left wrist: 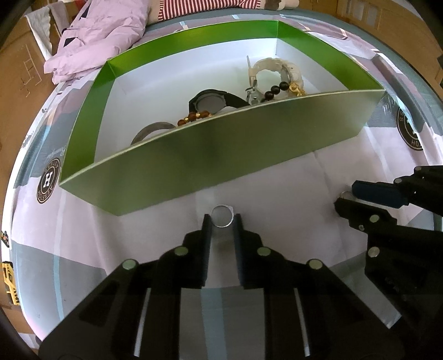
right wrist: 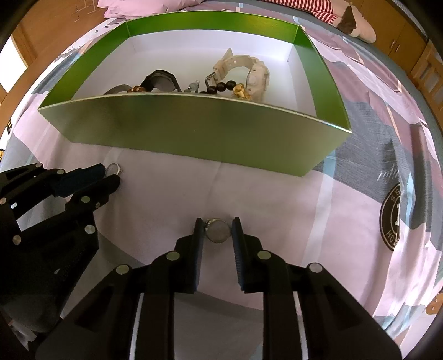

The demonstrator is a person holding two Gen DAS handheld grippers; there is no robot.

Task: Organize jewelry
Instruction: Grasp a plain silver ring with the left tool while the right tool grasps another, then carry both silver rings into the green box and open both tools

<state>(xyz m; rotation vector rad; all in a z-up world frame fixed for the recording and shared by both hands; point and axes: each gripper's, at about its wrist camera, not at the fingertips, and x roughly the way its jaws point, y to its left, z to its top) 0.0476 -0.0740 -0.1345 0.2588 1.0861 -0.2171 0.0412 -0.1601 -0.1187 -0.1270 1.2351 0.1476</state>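
A green box (left wrist: 210,155) with a white floor stands on the bedsheet; it also shows in the right wrist view (right wrist: 193,130). Inside lie a black watch (left wrist: 213,101), a cream watch (left wrist: 277,69), dark beads (left wrist: 275,88), amber beads (left wrist: 193,117) and a grey bangle (left wrist: 151,131). My left gripper (left wrist: 222,217) is closed on a silver ring (left wrist: 222,216) just before the box's near wall. My right gripper (right wrist: 218,231) is closed on a second silver ring (right wrist: 218,231), further from the box.
A pink folded garment (left wrist: 97,41) and striped cloth (left wrist: 205,8) lie behind the box. Cardboard boxes (left wrist: 19,83) stand to the left. The patterned sheet (right wrist: 360,221) spreads to the right with round logos.
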